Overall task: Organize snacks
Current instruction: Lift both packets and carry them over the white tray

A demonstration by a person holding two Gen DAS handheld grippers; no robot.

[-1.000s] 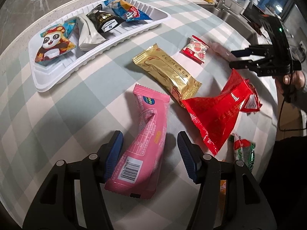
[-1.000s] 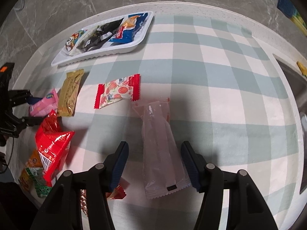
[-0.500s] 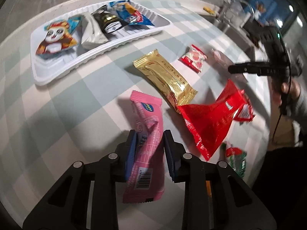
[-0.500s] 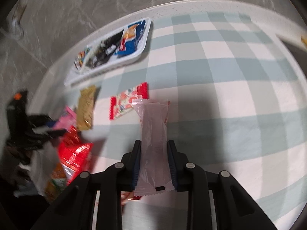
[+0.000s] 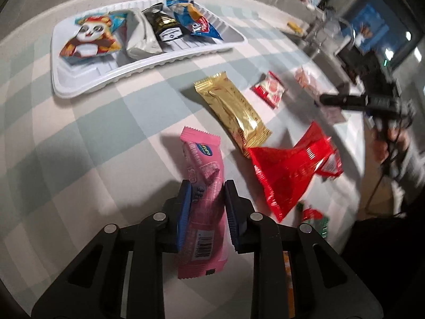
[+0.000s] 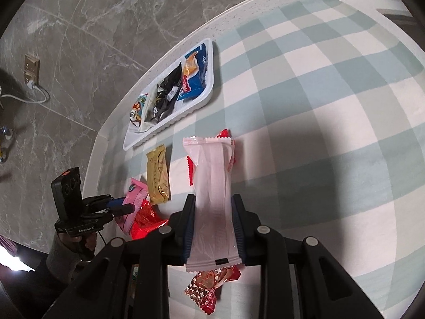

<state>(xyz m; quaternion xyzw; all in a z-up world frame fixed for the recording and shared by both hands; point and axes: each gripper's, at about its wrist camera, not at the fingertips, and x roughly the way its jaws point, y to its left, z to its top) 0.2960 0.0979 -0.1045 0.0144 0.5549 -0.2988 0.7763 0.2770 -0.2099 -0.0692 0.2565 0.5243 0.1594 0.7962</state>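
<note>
- The table wears a cloth (image 5: pixel 79 143) checked in pale green and white; its rounded edge curves along the far side, with grey marble floor (image 6: pixel 106 21) beyond; a wall socket (image 6: pixel 31 72) with a white cable sits at the far left of the right wrist view.
- A white tray (image 5: pixel 87 85) lies near the far edge of the table; it holds a panda packet (image 5: pixel 91 38), a white packet (image 5: pixel 140 37), a black packet (image 5: pixel 164 25) and a blue packet (image 5: pixel 196 22) side by side.
- The left gripper (image 5: pixel 205 207) is clamped on a pink bar (image 5: pixel 203 186), its blue pads pressing both long sides; the bar's far end juts out over the cloth.
- The right gripper (image 6: pixel 212 223) is pinched on a pale pink wrapper (image 6: pixel 212 186) in the same way; a hand (image 5: pixel 393 143) grasps its handle at the right in the left wrist view.
- Between the tray and the grippers lie a gold bar (image 5: pixel 233 111), a crumpled red bag (image 5: pixel 287 175) and a small red-and-white packet (image 5: pixel 269 91); a red foil sweet (image 6: pixel 212 287) lies just under the right gripper.
- The cloth to the right of the tray, in the right wrist view, is bare and wide; the near left corner is crowded with packets.
</note>
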